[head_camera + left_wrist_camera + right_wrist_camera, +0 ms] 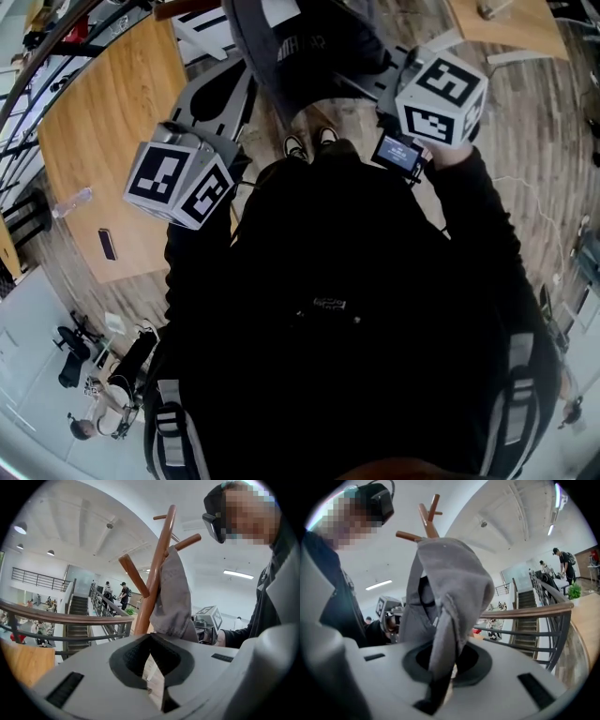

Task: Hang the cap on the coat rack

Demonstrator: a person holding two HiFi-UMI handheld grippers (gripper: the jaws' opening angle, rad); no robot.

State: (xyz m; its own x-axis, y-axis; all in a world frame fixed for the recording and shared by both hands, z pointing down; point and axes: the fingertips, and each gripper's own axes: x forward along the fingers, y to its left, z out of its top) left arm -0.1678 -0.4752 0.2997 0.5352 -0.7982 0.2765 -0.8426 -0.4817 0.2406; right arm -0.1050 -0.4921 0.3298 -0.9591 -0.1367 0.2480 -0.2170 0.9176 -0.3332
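the right gripper (440, 667) is clenched tight on a fold of the grey cap (445, 597), and the cloth runs down between its jaws. the cap is up against the pole of the wooden coat rack (157, 564), just under a peg. the left gripper (151, 656) is squeezed closed with nothing in it, a bit away from the cap
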